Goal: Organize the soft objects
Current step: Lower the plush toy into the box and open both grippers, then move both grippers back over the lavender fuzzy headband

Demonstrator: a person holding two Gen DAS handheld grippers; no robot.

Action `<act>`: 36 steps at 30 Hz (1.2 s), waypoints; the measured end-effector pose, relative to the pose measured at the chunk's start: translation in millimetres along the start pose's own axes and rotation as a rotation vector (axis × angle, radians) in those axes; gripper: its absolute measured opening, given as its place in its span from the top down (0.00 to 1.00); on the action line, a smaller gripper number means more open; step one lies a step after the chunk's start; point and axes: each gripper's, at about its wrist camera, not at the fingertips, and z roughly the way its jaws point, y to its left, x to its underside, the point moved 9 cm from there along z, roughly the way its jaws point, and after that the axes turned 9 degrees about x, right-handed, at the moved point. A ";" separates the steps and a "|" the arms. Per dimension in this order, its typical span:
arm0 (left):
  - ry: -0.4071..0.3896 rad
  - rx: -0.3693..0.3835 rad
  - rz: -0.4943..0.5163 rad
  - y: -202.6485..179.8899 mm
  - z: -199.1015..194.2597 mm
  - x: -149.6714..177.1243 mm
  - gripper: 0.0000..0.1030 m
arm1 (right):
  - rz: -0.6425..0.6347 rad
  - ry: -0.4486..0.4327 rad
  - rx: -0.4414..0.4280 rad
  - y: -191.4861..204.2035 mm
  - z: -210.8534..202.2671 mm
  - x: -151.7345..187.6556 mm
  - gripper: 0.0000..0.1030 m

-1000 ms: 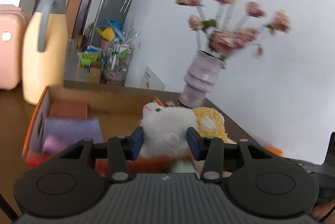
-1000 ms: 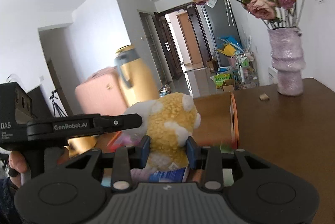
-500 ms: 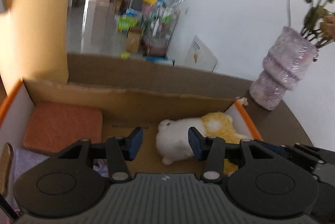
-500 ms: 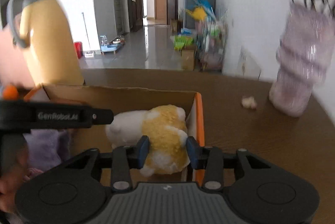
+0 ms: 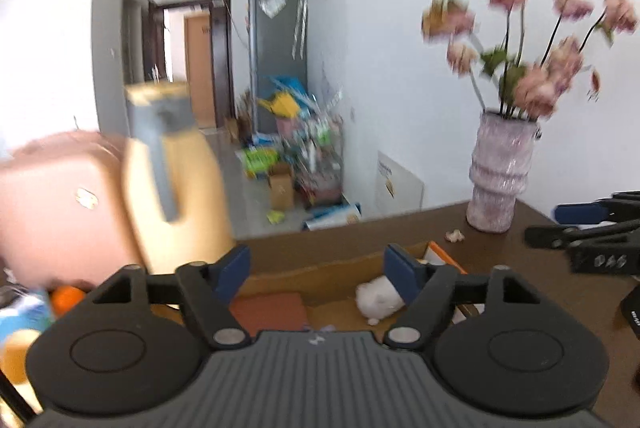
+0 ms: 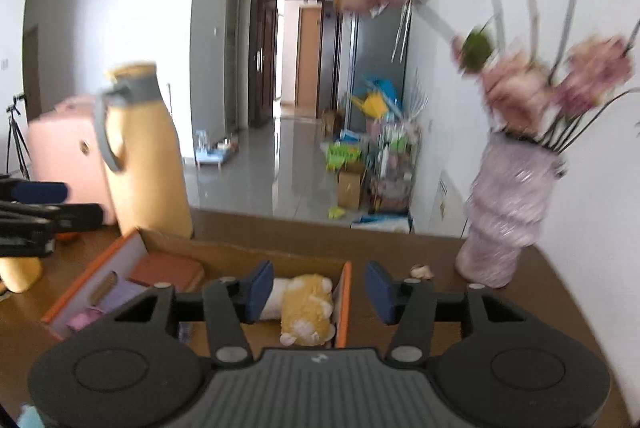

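Left gripper: jaws apart and just been opening, nothing between the pads; it hangs above the box.
Right gripper: jaws apart, likewise just been opening, nothing pressed between them; the toy lies below and beyond.
Plush toy: yellow and white, lying in the box against its right wall.
Cardboard box: orange-edged, open-topped, on the brown table; an orange pad and purple cloth lie in its left part.
Vase: pink flowers, right of the box.
Yellow jug: behind the box's left corner.
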 end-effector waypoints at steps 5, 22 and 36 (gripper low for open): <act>-0.059 -0.028 -0.014 1.0 -74.1 -11.5 0.20 | 0.020 -0.068 0.014 -12.8 -70.3 -9.0 0.41; -0.116 -0.066 -0.060 -31.6 -244.7 189.6 0.12 | 0.113 -0.212 -0.009 39.6 -239.5 170.4 0.20; -0.023 -0.052 -0.133 -19.6 -253.4 247.7 0.12 | 0.092 -0.102 -0.091 95.6 -259.0 240.2 0.22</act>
